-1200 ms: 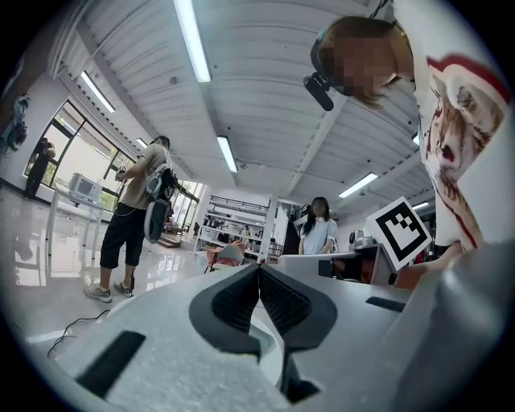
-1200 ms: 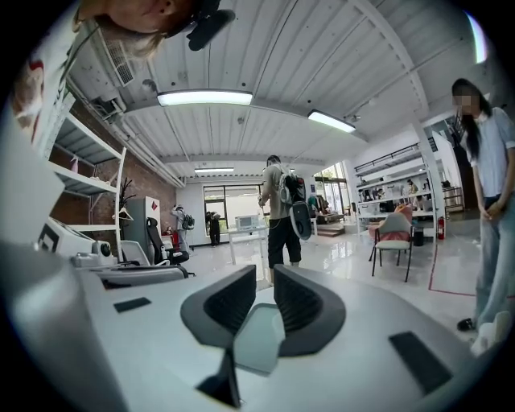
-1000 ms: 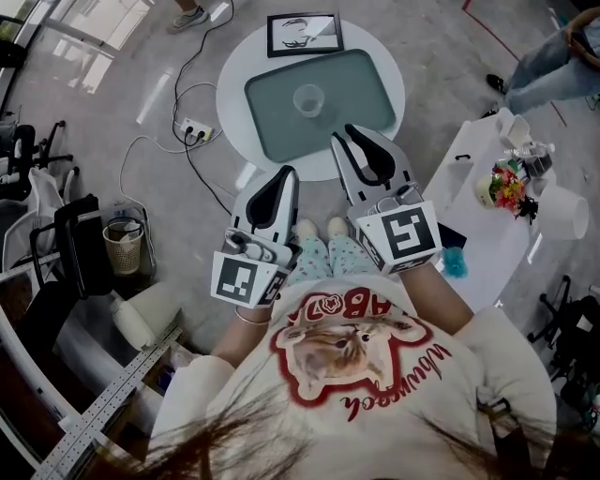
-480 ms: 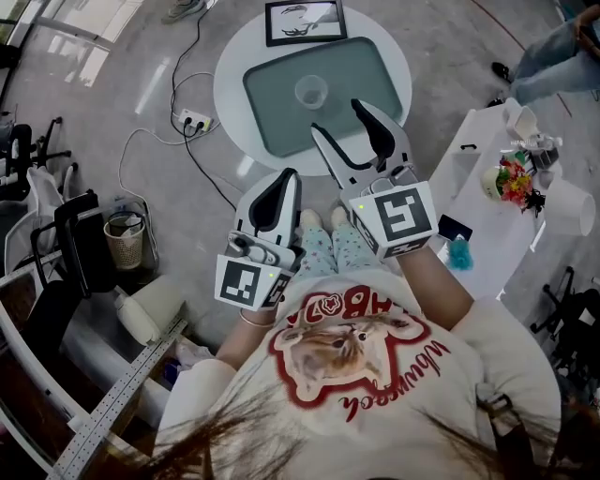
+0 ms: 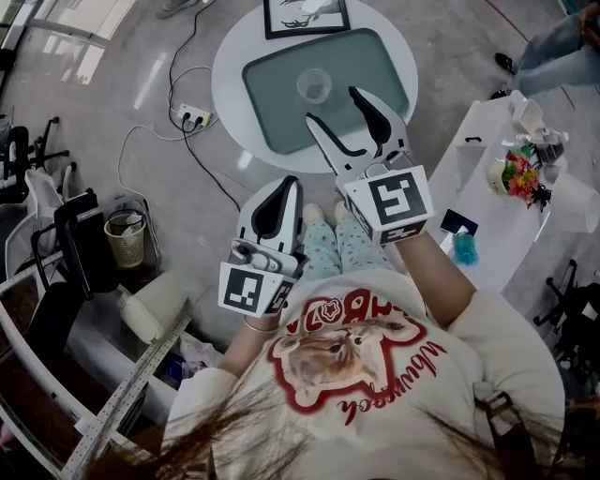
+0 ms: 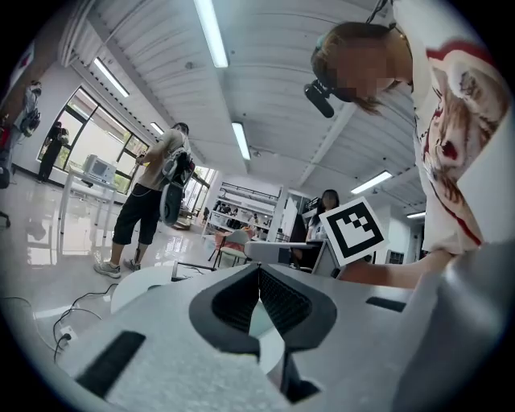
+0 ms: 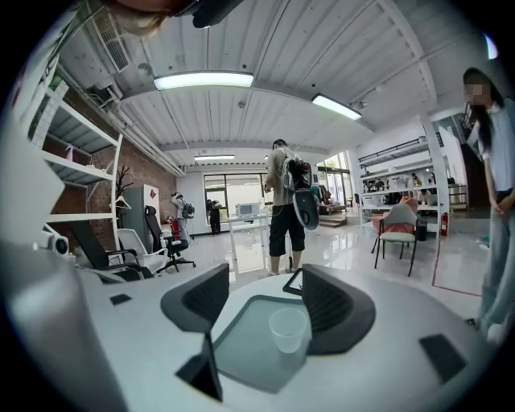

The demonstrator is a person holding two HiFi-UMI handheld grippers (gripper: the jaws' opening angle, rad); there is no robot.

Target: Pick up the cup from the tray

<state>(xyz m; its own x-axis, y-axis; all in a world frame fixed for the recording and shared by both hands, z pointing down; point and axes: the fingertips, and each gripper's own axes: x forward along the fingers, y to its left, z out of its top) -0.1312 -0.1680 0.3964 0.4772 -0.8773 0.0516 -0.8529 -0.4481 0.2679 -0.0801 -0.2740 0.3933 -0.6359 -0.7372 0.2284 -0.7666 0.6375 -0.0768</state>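
A clear plastic cup [image 5: 314, 86] stands upright on a grey-green tray [image 5: 277, 111] on the round white table [image 5: 232, 58]. My right gripper [image 5: 332, 105] reaches over the tray's near edge. Its jaws have just been opening and stand wide apart with nothing between them. The cup is just beyond its tips. In the right gripper view the cup [image 7: 287, 328] shows ahead between the jaws of the right gripper [image 7: 265, 294], nearer the right one, on the tray [image 7: 240, 342]. My left gripper [image 5: 284, 184] hangs back short of the table, shut and empty; the left gripper [image 6: 259, 272] shows its pads together.
A framed picture [image 5: 305, 17] lies on the table behind the tray. A power strip [image 5: 192, 118] with cables lies on the floor at the left. A white side table [image 5: 487, 202] with flowers stands at the right. A person [image 7: 286, 201] stands beyond the round table.
My right gripper has moved forward over the tray's near edge and its jaws have gone from shut to wide open. The left gripper has stayed shut.
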